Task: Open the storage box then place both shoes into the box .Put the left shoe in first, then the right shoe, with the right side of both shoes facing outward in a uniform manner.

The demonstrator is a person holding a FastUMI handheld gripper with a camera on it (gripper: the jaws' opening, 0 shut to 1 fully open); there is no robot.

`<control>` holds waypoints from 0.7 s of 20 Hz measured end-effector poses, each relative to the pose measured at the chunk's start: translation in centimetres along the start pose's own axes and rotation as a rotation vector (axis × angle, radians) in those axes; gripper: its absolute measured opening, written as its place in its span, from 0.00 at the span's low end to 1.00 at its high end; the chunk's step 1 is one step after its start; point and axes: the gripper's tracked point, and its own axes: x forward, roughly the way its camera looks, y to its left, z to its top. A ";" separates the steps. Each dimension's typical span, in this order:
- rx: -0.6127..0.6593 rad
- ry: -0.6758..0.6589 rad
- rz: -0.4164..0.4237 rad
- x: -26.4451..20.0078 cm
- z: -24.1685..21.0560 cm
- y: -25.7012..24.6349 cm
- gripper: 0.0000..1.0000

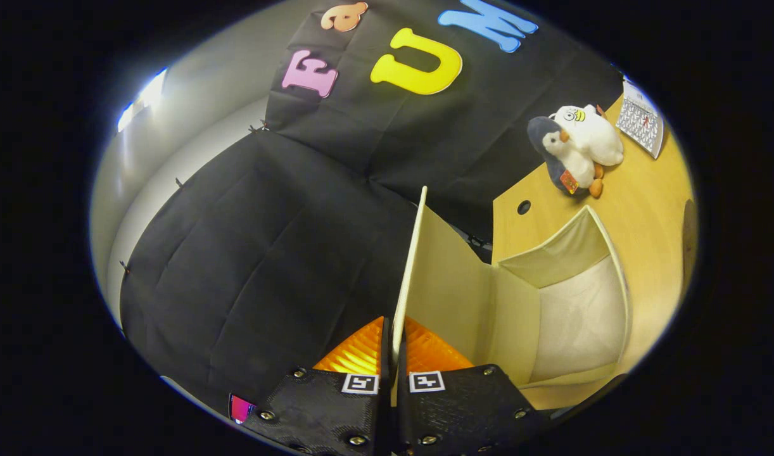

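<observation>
The cream storage box stands on the wooden table, open, its pale inside showing to the right of my fingers. Its lid is swung up and stands almost on edge, reaching away from me. My gripper is shut on the near edge of that lid, one finger on each face of the thin panel. No shoe is in sight, and the box looks bare inside as far as I can see.
Two plush toys, a penguin and a white one, lie on the wooden table beyond the box. A small calendar stands behind them. A round cable hole is in the tabletop near the booth's black cloth wall.
</observation>
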 end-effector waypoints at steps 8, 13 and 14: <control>-0.269 0.031 0.017 4.0 -2.1 3.3 0.72; -0.380 0.017 -0.011 2.7 -1.7 2.7 0.97; -0.397 0.007 -0.021 2.2 -1.2 2.5 0.97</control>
